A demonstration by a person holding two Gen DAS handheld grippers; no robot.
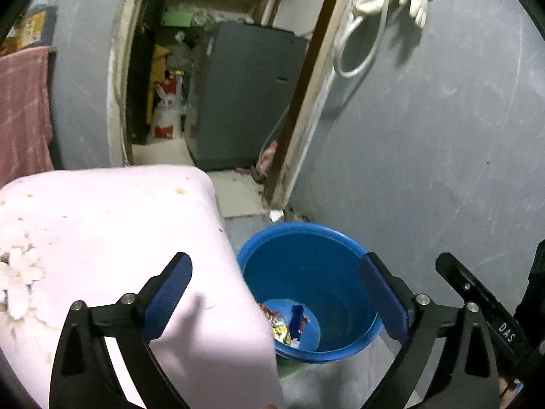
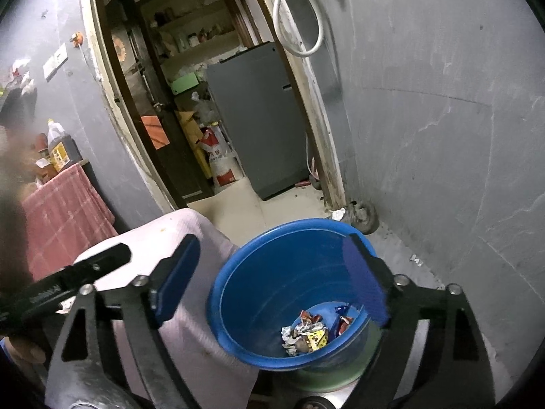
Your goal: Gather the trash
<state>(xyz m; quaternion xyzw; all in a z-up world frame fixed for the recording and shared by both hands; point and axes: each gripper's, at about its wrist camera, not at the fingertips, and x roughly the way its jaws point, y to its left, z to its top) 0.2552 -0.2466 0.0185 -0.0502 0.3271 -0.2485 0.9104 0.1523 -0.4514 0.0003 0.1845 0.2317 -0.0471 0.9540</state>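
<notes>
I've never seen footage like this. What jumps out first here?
A bright blue bucket sits on the floor by the grey wall, with crumpled wrappers at its bottom. Both open grippers, right and left, hang above it, empty. Beside the bucket is a pale pink cloth; behind, a doorway shows a grey fridge.

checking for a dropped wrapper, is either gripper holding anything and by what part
Nothing is held: the left gripper and right gripper both gape open above the blue bucket.

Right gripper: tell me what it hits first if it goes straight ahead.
Most likely the blue bucket: the open right gripper points into its mouth, so it would probably reach the wrappers at the bottom. Depth is hard to judge.
</notes>
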